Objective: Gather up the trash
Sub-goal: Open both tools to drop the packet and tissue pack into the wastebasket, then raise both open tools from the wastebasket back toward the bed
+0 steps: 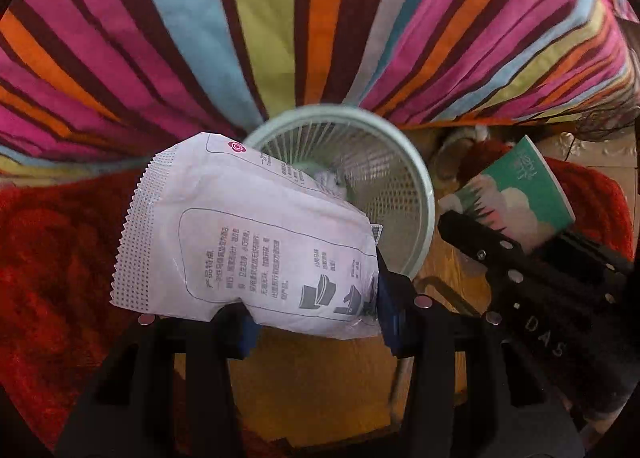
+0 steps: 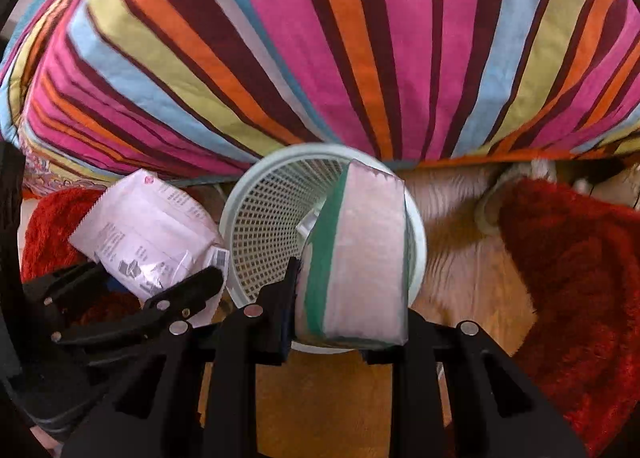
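A pale green mesh waste basket [image 1: 404,194] stands on the wooden floor against the bed, with crumpled white scraps at its bottom. My left gripper [image 1: 316,322] is shut on a white printed wrapper [image 1: 248,234] that hangs over the basket's left rim. My right gripper [image 2: 344,322] is shut on a green and white tissue pack [image 2: 360,258], held right above the basket [image 2: 264,218] opening. In the left wrist view the tissue pack [image 1: 516,194] and right gripper show at the right. The wrapper [image 2: 148,234] and left gripper [image 2: 136,298] appear at the left of the right wrist view.
A bed with a striped multicolour cover [image 1: 280,18] rises directly behind the basket. Red shaggy rugs [image 2: 580,290] lie on the wooden floor [image 2: 320,398] on both sides. A slipper [image 2: 504,194] rests near the bed at the right.
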`<move>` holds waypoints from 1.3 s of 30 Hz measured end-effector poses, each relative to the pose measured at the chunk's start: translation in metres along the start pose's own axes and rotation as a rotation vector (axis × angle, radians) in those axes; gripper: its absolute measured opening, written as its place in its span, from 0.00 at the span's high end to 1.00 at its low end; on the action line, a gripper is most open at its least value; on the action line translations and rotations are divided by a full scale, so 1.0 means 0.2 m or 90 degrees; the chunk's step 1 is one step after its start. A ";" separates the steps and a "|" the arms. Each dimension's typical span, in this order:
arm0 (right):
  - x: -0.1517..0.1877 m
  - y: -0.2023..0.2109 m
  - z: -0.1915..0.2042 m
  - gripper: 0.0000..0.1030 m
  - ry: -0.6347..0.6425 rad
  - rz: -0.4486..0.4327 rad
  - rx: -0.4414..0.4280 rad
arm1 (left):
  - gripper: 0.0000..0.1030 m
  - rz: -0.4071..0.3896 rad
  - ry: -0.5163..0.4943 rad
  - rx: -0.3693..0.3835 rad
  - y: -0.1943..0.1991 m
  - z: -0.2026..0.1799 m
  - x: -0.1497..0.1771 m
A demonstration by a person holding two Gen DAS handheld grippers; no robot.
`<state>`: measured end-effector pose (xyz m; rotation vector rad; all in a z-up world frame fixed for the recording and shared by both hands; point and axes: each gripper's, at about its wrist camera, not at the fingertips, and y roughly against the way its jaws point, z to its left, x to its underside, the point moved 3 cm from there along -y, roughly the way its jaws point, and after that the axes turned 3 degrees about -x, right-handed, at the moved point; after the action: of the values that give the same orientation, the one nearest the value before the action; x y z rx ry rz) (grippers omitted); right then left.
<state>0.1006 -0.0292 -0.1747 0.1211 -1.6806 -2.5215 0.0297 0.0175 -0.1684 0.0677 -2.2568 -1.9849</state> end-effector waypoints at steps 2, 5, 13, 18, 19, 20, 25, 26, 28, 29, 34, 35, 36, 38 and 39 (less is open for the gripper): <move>0.00 -0.05 -0.03 0.78 -0.024 0.024 -0.009 | 0.55 0.023 0.008 -0.003 -0.05 0.01 0.01; -0.01 -0.11 -0.06 0.78 -0.053 0.048 -0.023 | 0.55 0.055 0.012 -0.008 -0.10 0.01 0.00; -0.03 -0.23 -0.12 0.78 -0.090 0.089 -0.037 | 0.54 0.127 0.014 -0.011 -0.25 -0.04 0.00; -0.04 -0.30 -0.14 0.77 -0.105 0.114 -0.052 | 0.50 0.167 0.039 -0.024 -0.33 0.00 0.01; -0.05 -0.32 -0.15 0.76 -0.106 0.116 -0.052 | 0.50 0.172 0.043 -0.027 -0.34 0.01 0.01; -0.05 -0.34 -0.15 0.76 -0.106 0.122 -0.048 | 0.44 0.177 0.047 -0.030 -0.35 0.01 0.01; -0.05 -0.35 -0.12 0.09 -0.099 0.122 -0.033 | 0.19 0.186 0.068 -0.032 -0.38 0.03 -0.01; -0.05 -0.35 -0.13 0.09 -0.102 0.120 -0.032 | 0.18 0.188 0.069 -0.031 -0.38 0.03 -0.01; -0.04 -0.35 -0.14 0.09 -0.110 0.120 -0.032 | 0.18 0.193 0.070 -0.032 -0.38 0.03 -0.01; -0.04 -0.35 -0.16 0.09 -0.120 0.120 -0.030 | 0.18 0.194 0.070 -0.033 -0.38 0.03 -0.01; -0.05 -0.32 -0.18 0.09 -0.135 0.110 -0.026 | 0.18 0.187 0.070 -0.038 -0.36 0.03 0.00; -0.05 -0.31 -0.19 0.09 -0.139 0.106 -0.026 | 0.18 0.185 0.071 -0.037 -0.35 0.03 0.00; -0.04 -0.30 -0.20 0.09 -0.144 0.101 -0.027 | 0.18 0.181 0.074 -0.037 -0.34 0.04 0.00; -0.04 -0.28 -0.21 0.09 -0.152 0.091 -0.027 | 0.18 0.171 0.080 -0.036 -0.32 0.05 0.01; -0.04 -0.27 -0.22 0.09 -0.156 0.084 -0.029 | 0.18 0.162 0.085 -0.033 -0.30 0.06 0.02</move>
<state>0.1113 -0.0473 -0.2402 -0.3043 -1.6485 -2.5580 0.0217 0.0205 -0.2297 -0.0866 -2.0182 -1.8469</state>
